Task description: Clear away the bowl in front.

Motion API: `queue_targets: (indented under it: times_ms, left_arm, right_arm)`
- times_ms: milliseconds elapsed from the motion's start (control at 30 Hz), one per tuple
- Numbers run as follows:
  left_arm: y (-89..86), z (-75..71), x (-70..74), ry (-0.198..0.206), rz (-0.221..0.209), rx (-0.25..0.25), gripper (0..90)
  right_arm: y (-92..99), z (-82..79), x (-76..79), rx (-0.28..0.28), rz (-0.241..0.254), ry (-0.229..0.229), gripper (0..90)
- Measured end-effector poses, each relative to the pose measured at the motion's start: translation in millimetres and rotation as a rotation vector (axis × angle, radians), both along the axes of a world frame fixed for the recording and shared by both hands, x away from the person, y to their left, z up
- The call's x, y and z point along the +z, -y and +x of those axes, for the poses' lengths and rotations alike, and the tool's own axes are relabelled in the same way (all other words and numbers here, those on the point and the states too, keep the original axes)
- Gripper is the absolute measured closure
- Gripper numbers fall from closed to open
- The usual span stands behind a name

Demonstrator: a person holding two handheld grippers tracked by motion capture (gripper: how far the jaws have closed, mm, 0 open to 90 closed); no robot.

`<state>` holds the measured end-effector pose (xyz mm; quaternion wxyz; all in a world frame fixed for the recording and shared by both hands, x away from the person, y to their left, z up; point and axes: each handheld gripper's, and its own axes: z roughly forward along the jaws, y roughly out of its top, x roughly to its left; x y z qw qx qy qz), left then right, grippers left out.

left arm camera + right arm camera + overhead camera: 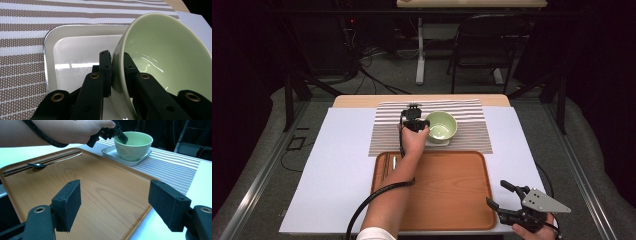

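Presently left tongs point(117, 72) clench the green bowl point(441, 125) rim, bowl tilted on its white dish point(75, 47); right tongs point(117, 202) released, well apart over tray point(452, 190).

Left forearm stretches up from the near edge of the table, bare past a white sleeve cuff, hand wrapped over the left tool point(414, 121) toward the far edge, cable looping back along the arm. In the left gripper view that tool point(117, 72) has its two black jaws drawn close, pads clamped on a thin wall, one pad each side. In the right gripper view the left hand point(75, 130) grips from above, wrist bent down. The right tool point(504, 197) sits low at the near right corner, jaws spread wide, nothing between them, grey plate on top, fingers curled under.
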<state>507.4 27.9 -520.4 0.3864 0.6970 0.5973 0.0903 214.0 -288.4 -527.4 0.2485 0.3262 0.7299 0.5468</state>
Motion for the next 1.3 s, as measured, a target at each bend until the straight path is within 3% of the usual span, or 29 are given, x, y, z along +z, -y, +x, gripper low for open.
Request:
queue_targets:
  times_ms: [333,1033,1300]
  left_arm:
    - [-1.8,-2.4,15.5,0.024,0.007,-0.008,82.0]
    - [-29.2,-6.8,36.1,0.037,-0.002,0.021,82.0]
    - [-36.3,-13.5,46.9,0.052,-0.003,-0.011,82.0]
  right_arm:
    - [-0.1,0.0,0.0,-0.001,0.0,0.001,26.2]
    - [-0.4,0.2,-0.1,-0.004,-0.004,0.0,26.2]
    - [-0.5,0.3,-0.1,-0.005,-0.004,0.0,26.2]
